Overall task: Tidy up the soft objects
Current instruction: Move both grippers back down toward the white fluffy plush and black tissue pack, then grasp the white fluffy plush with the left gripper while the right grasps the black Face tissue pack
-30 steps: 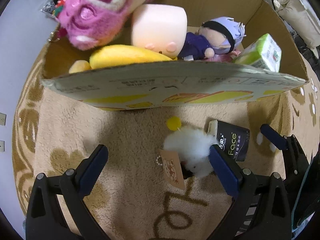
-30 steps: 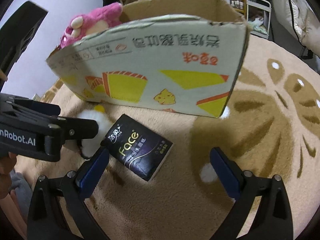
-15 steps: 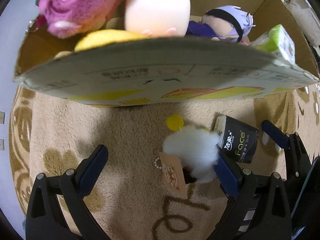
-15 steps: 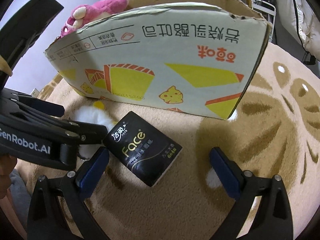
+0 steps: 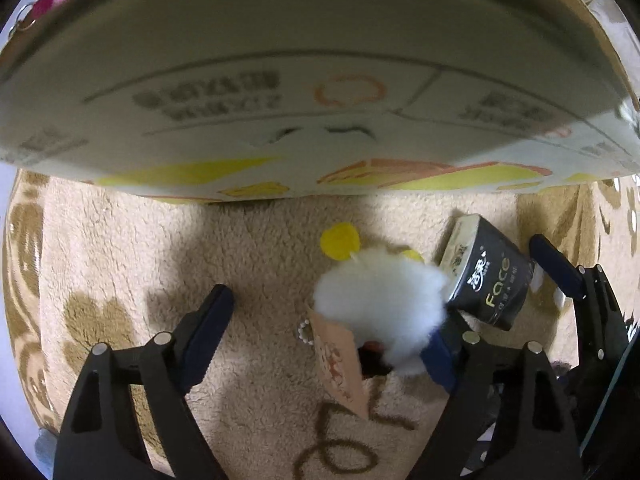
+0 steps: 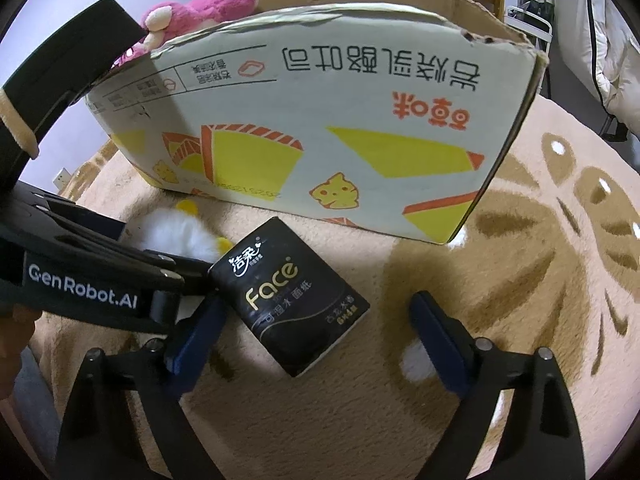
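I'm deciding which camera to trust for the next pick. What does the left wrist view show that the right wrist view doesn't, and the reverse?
Only the left wrist view shows the paper tag and bead loop on the white fluffy toy, with the left tongs open around it.

Only the right wrist view shows the pink plush sticking out of the cardboard box, and the right tongs open around the black tissue pack.

Both show the toy, the pack, the box and the beige rug.
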The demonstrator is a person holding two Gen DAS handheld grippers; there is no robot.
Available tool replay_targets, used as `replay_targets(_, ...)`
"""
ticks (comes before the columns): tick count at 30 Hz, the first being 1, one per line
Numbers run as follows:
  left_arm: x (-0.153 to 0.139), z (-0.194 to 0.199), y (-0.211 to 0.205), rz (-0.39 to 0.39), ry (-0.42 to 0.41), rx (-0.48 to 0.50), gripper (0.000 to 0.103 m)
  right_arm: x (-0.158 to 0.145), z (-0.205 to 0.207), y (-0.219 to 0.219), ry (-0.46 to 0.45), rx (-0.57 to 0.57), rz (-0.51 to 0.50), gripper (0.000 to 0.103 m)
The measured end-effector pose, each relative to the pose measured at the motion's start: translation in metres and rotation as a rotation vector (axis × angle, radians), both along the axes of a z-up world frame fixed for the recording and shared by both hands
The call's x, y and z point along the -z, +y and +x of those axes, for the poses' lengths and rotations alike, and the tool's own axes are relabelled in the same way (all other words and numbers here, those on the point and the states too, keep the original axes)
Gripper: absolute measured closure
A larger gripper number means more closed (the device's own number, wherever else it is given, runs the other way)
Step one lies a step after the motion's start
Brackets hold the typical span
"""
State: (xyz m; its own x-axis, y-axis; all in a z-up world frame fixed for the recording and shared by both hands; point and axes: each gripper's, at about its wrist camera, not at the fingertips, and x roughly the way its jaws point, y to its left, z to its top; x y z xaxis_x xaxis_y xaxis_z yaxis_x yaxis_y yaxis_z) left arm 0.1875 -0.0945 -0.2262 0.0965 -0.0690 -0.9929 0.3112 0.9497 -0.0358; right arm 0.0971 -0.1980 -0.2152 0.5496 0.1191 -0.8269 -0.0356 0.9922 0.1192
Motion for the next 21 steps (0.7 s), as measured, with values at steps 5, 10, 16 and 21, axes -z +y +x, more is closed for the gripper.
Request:
replay_targets(5,0.000,0.001,0.000,-0.015,-0.009,-0.009,0.036,-0.001,0.000,-0.004,-0.004,0.010,-0.008,0.017)
replay_targets(10,-0.001,-0.003,0.006,-0.027,-0.018,0.012,0.058,-0.003,-0.001,-0.010,-0.010,0.029,-0.017,0.037)
replay_targets(16,-0.002,-0.016,0.013,-0.034,-0.042,0.037,0.070,-0.007,-0.004,-0.026,-0.006,0.037,0.041,0.039)
replay_targets(21,-0.009,-0.029,0.027,-0.025,-0.071,0.045,0.070,-0.012,-0.010,-0.033,-0.008,0.042,0.050,0.040)
